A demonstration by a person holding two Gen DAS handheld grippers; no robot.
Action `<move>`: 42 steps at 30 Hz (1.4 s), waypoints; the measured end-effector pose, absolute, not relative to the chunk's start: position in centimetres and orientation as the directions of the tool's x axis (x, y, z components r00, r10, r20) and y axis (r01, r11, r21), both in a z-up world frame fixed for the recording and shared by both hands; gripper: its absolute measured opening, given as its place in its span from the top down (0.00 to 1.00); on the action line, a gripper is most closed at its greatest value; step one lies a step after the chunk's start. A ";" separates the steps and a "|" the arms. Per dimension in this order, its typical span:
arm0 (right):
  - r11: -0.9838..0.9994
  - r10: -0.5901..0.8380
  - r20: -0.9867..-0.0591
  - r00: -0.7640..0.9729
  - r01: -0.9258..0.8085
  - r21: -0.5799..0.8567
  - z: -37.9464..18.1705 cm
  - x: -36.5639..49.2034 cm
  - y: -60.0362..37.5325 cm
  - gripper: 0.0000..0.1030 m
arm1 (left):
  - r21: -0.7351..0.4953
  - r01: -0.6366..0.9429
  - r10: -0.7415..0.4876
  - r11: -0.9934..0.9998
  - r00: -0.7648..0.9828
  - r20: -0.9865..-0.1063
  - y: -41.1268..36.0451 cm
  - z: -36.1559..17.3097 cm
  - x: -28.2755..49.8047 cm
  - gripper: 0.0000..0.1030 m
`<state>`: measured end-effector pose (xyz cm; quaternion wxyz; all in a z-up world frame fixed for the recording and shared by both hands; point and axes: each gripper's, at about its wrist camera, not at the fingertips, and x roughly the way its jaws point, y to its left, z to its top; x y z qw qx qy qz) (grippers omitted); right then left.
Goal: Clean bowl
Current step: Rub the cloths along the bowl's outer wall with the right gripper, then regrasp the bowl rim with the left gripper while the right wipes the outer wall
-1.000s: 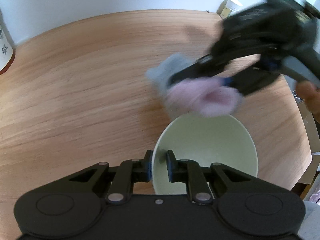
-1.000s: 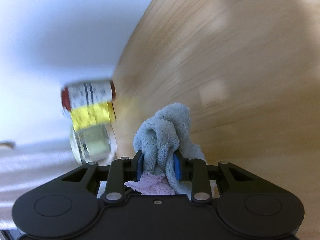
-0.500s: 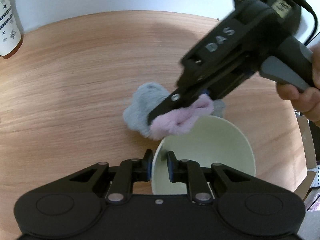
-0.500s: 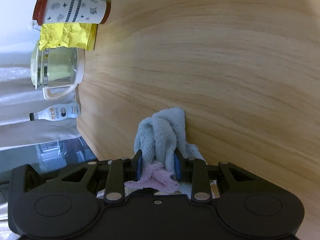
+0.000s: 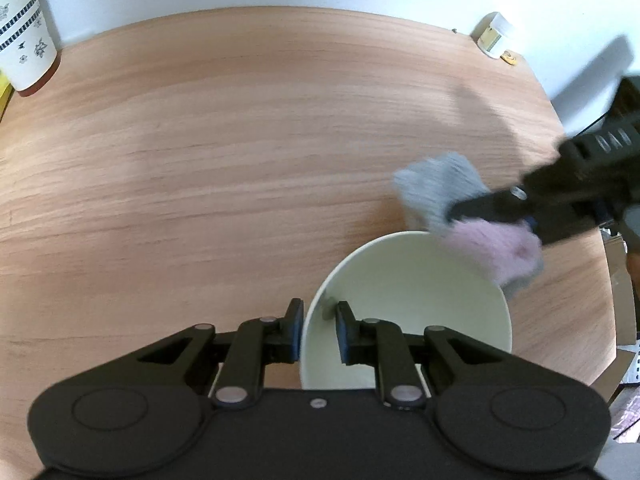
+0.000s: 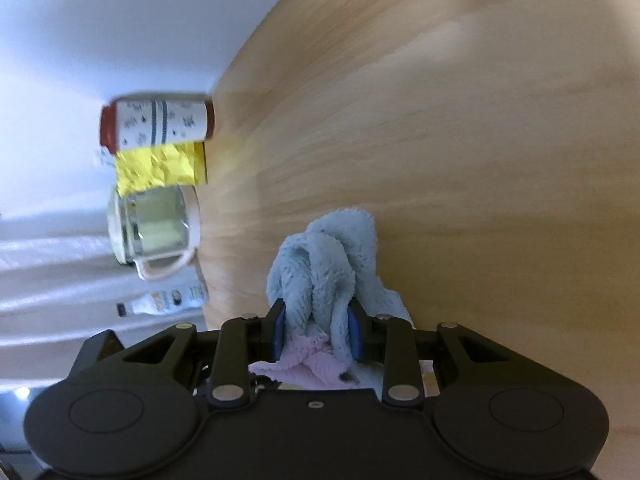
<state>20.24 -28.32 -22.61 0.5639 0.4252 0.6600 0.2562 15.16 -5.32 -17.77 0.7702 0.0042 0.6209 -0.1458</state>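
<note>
Pale green and smooth, the bowl (image 5: 408, 312) sits near the right front edge of the round wooden worktop (image 5: 240, 140), its rim pinched by the left claw (image 5: 318, 328) — one finger outside the wall, the other inside, the jaws narrow and closed on that thin wall. The right claw (image 6: 316, 332) is clamped on a fluffy cloth (image 6: 324, 268), grey-blue on one face and pink on the other, which bulges up between the blue pads and spills below them. In the left wrist view that cloth (image 5: 472, 216) hangs over the bowl's far right rim, blurred; whether it touches the rim cannot be told. Left of the bowl and beyond it the wood lies bare right up to the white wall, leaving broad open room. The far edges carry the clutter: a patterned white canister (image 5: 24, 40) with a red base at the far left corner, a small jar (image 5: 496, 34) at the far right edge. The right wrist view adds a yellow packet (image 6: 160, 164), a glass jug (image 6: 156, 232) and a small bottle (image 6: 168, 300) along that same border, all well apart from the bowl
</note>
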 end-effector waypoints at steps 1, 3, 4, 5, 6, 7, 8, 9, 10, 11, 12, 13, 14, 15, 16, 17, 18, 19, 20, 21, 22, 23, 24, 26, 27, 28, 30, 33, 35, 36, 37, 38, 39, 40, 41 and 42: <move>0.498 0.853 -0.522 0.012 0.286 0.819 -22.7 19.7 -28.7 0.66 | -0.173 0.228 -0.217 0.958 0.186 -0.958 -5.3 -17.7 15.1 0.84; 0.476 0.857 -0.514 0.045 0.314 0.821 -22.7 18.4 -29.6 0.66 | -0.168 0.230 -0.212 0.959 0.186 -0.959 -5.4 -17.6 15.2 0.84; 0.466 0.858 -0.510 0.060 0.327 0.822 -22.8 17.7 -30.0 0.66 | -0.165 0.231 -0.210 0.959 0.186 -0.960 -5.4 -17.6 15.2 0.84; 0.455 0.860 -0.505 0.071 0.338 0.823 -22.8 17.1 -30.4 0.66 | -0.163 0.233 -0.208 0.959 0.186 -0.960 -5.4 -17.6 15.3 0.84; 0.442 0.862 -0.500 0.087 0.355 0.824 -22.9 16.4 -30.7 0.66 | -0.160 0.237 -0.206 0.958 0.185 -0.961 -5.4 -17.6 15.4 0.84; 0.429 0.864 -0.494 0.100 0.368 0.825 -23.0 15.7 -30.9 0.66 | -0.158 0.242 -0.205 0.957 0.182 -0.962 -5.4 -17.7 15.4 0.84; 0.419 0.865 -0.489 0.110 0.377 0.826 -23.1 15.1 -31.0 0.66 | -0.157 0.250 -0.205 0.955 0.179 -0.962 -5.4 -17.8 15.5 0.84; 0.411 0.867 -0.485 0.118 0.384 0.827 -23.2 14.4 -31.1 0.66 | -0.156 0.263 -0.206 0.952 0.174 -0.963 -5.4 -17.9 15.7 0.84; 0.403 0.868 -0.481 0.124 0.392 0.827 -23.3 13.6 -31.2 0.66 | -0.155 0.274 -0.206 0.949 0.169 -0.964 -5.5 -18.0 15.9 0.84; 0.401 0.867 -0.481 0.127 0.395 0.827 -23.2 13.2 -31.2 0.66 | -0.154 0.284 -0.206 0.946 0.164 -0.965 -5.7 -18.0 16.1 0.84; 0.402 0.866 -0.484 0.129 0.395 0.826 -23.2 12.8 -31.2 0.66 | -0.150 0.310 -0.205 0.939 0.155 -0.966 -5.8 -18.0 16.1 0.84; 0.405 0.864 -0.486 0.131 0.393 0.826 -23.1 12.6 -31.3 0.66 | -0.144 0.342 -0.204 0.929 0.147 -0.968 -6.0 -18.0 16.2 0.84; 0.407 0.863 -0.488 0.133 0.390 0.826 -23.0 12.5 -31.3 0.66 | -0.139 0.367 -0.201 0.920 0.138 -0.970 -6.2 -18.0 16.4 0.84; 0.408 0.861 -0.489 0.139 0.386 0.827 -22.8 12.4 -31.4 0.66 | -0.129 0.414 -0.193 0.901 0.117 -0.974 -6.5 -17.8 16.6 0.82; 0.405 0.860 -0.488 0.148 0.382 0.831 -22.6 12.3 -31.5 0.66 | -0.126 0.436 -0.190 0.891 0.108 -0.976 -6.6 -17.8 16.6 0.77; 0.404 0.859 -0.487 0.156 0.377 0.834 -22.4 12.2 -31.6 0.66 | -0.118 0.458 -0.188 0.881 0.109 -0.976 -6.7 -17.6 16.7 0.73; 0.405 0.858 -0.487 0.162 0.371 0.836 -22.2 12.1 -31.8 0.66 | -0.101 0.490 -0.181 0.866 0.119 -0.976 -7.0 -17.2 16.7 0.63; 0.404 0.857 -0.487 0.167 0.366 0.838 -22.1 12.0 -31.9 0.66 | -0.065 0.550 -0.164 0.833 0.132 -0.978 -7.5 -16.7 16.9 0.59; 0.404 0.857 -0.486 0.170 0.363 0.840 -22.0 11.9 -32.0 0.66 | -0.056 0.570 -0.161 0.820 0.135 -0.978 -7.7 -16.6 17.0 0.59; 0.403 0.857 -0.485 0.175 0.361 0.841 -22.0 11.8 -32.1 0.66 | -0.036 0.619 -0.155 0.785 0.140 -0.978 -8.2 -16.2 17.1 0.57; 0.398 0.857 -0.482 0.181 0.360 0.844 -21.9 11.6 -32.3 0.66 | -0.016 0.665 -0.148 0.747 0.143 -0.979 -8.7 -15.9 17.2 0.56; 0.392 0.858 -0.477 0.188 0.361 0.846 -21.9 11.3 -32.4 0.66 | 0.001 0.707 -0.135 0.707 0.136 -0.981 -9.3 -15.9 17.3 0.55; 0.385 0.859 -0.473 0.195 0.361 0.849 -21.9 11.1 -32.6 0.66 | 0.017 0.748 -0.122 0.664 0.131 -0.984 -9.8 -15.8 17.3 0.55; 0.380 0.859 -0.470 0.203 0.362 0.851 -21.9 10.8 -32.8 0.66 | 0.029 0.805 -0.108 0.593 0.116 -0.987 -10.6 -15.7 17.3 0.56; 0.378 0.859 -0.469 0.207 0.363 0.852 -21.9 10.5 -32.9 0.66 | 0.029 0.851 -0.107 0.524 0.100 -0.989 -11.4 -15.6 17.3 0.55; 0.375 0.858 -0.468 0.213 0.363 0.853 -21.9 10.2 -33.1 0.66 | 0.027 0.875 -0.106 0.484 0.089 -0.990 -11.9 -15.6 17.4 0.55; 0.365 0.857 -0.463 0.228 0.367 0.856 -21.9 9.5 -33.3 0.66 | 0.009 0.914 -0.103 0.406 0.056 -0.993 -12.8 -15.6 17.6 0.55; 0.356 0.853 -0.461 0.243 0.375 0.856 -22.1 8.6 -33.6 0.66 | -0.008 0.952 -0.087 0.305 0.019 -0.996 -14.2 -15.9 17.9 0.56; 0.350 0.847 -0.464 0.258 0.386 0.853 -22.3 8.0 -33.7 0.66 | -0.008 0.969 -0.069 0.247 0.009 -0.998 -15.0 -16.3 18.1 0.56; 0.343 0.844 -0.464 0.269 0.394 0.853 -22.4 7.6 -33.8 0.66 | -0.016 0.975 -0.058 0.223 -0.003 -0.998 -15.3 -16.5 18.1 0.56; 0.335 0.842 -0.462 0.281 0.399 0.853 -22.5 7.2 -34.0 0.66 | -0.023 0.979 -0.050 0.203 -0.013 -0.999 -15.6 -16.7 18.0 0.56; 0.326 0.840 -0.457 0.291 0.403 0.855 -22.5 6.9 -34.1 0.66 | -0.027 0.980 -0.053 0.195 -0.017 -0.998 -15.4 -16.8 17.9 0.57; 0.315 0.839 -0.452 0.304 0.407 0.858 -22.5 6.6 -34.2 0.66 | -0.037 0.984 -0.058 0.177 -0.027 -0.998 -15.6 -16.9 17.7 0.56; 0.303 0.837 -0.446 0.318 0.410 0.860 -22.6 6.3 -34.3 0.66 | -0.042 0.987 -0.055 0.155 -0.034 -0.998 -15.7 -17.1 17.5 0.60; 0.290 0.835 -0.440 0.332 0.414 0.863 -22.6 6.0 -34.4 0.66 | -0.036 0.990 -0.051 0.139 -0.029 -0.998 -15.8 -17.1 17.3 0.63; 0.282 0.831 -0.438 0.343 0.417 0.864 -22.7 5.6 -34.4 0.66 | -0.027 0.993 -0.045 0.117 -0.022 -0.999 -15.9 -17.2 17.3 0.65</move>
